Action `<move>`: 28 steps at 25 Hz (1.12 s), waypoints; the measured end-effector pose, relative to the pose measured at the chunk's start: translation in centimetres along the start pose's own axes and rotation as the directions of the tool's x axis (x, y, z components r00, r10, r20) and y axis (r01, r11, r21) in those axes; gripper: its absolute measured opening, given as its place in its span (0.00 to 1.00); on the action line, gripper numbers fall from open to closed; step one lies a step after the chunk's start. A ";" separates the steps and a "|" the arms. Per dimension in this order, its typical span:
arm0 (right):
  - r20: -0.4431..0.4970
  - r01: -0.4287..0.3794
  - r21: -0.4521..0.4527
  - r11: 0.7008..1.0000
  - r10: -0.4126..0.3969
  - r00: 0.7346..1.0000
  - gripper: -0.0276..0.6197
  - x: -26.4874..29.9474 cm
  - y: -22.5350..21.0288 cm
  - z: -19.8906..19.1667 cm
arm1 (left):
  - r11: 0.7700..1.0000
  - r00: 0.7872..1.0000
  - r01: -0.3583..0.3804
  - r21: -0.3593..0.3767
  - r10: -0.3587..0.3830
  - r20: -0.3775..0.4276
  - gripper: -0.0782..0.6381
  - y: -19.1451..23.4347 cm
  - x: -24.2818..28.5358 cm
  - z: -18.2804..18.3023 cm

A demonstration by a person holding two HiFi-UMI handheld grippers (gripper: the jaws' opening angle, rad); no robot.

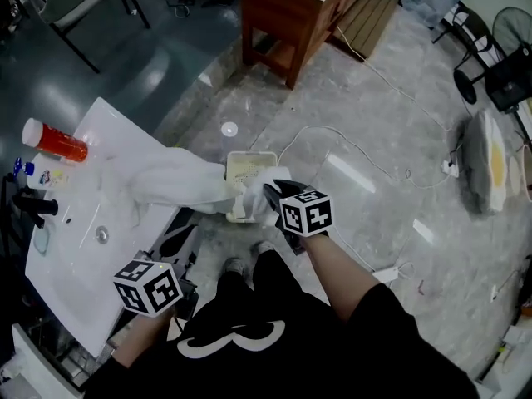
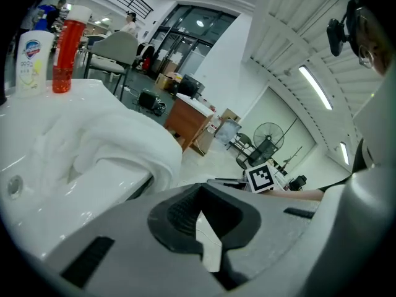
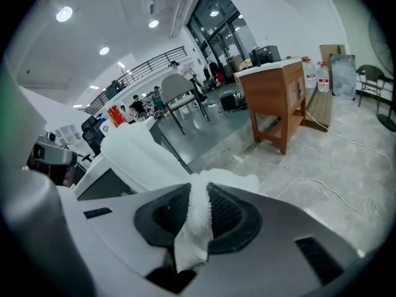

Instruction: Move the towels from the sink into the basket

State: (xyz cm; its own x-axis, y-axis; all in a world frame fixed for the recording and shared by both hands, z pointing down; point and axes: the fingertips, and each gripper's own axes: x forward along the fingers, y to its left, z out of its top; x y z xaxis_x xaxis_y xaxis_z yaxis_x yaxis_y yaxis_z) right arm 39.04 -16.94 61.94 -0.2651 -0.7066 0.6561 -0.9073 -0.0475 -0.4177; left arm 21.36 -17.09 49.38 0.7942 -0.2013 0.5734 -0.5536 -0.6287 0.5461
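Note:
A white towel point(image 1: 179, 181) hangs from the white sink point(image 1: 75, 248) over its right rim and reaches the cream basket point(image 1: 249, 166) on the floor. My right gripper point(image 1: 268, 194) is at the basket's near edge, shut on the towel's end. In the right gripper view the cloth point(image 3: 197, 218) is pinched between the jaws of the right gripper point(image 3: 199, 203). My left gripper point(image 1: 174, 243) is low beside the sink's front corner. The left gripper point(image 2: 199, 218) has its jaws together and holds nothing, and the towel point(image 2: 105, 141) lies to its left.
A red bottle point(image 1: 56, 141) and a black faucet point(image 1: 33, 204) are on the sink's far side. A wooden cabinet point(image 1: 291, 19) stands beyond the basket. A white cable point(image 1: 366, 156) runs across the marble floor at right. The person's shoes point(image 1: 237, 264) are beside the basket.

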 end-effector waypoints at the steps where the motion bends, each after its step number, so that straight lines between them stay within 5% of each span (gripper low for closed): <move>1: -0.020 -0.008 -0.009 1.000 0.008 1.000 0.15 0.9 -0.5 -0.1 | 1.000 1.000 -0.012 -0.009 0.012 0.007 0.12 0.2 0.3 0.1; 15: -0.191 -0.044 0.023 0.999 0.048 0.980 0.18 11.0 -7.8 -3.3 | 0.986 0.988 -0.107 -0.127 0.120 0.097 0.12 3.0 3.8 -1.4; 21: -0.222 -0.090 -0.057 0.994 0.076 0.972 0.43 11.9 -8.6 -4.1 | 0.976 0.984 -0.142 -0.168 0.158 0.087 0.12 3.9 4.1 -3.1; 28: -0.217 -0.158 -0.114 0.981 0.131 0.967 0.52 10.0 -7.4 -4.0 | 0.972 0.980 -0.157 -0.173 0.176 0.097 0.12 2.6 3.8 -3.6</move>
State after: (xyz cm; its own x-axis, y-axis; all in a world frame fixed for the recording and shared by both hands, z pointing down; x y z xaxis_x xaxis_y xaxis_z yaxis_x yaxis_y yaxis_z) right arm 41.81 -20.85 74.10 -0.4459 -0.5368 0.7162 -0.8851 0.1453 -0.4421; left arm 22.01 -16.79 55.15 0.7052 -0.3808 0.5981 -0.7064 -0.4500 0.5464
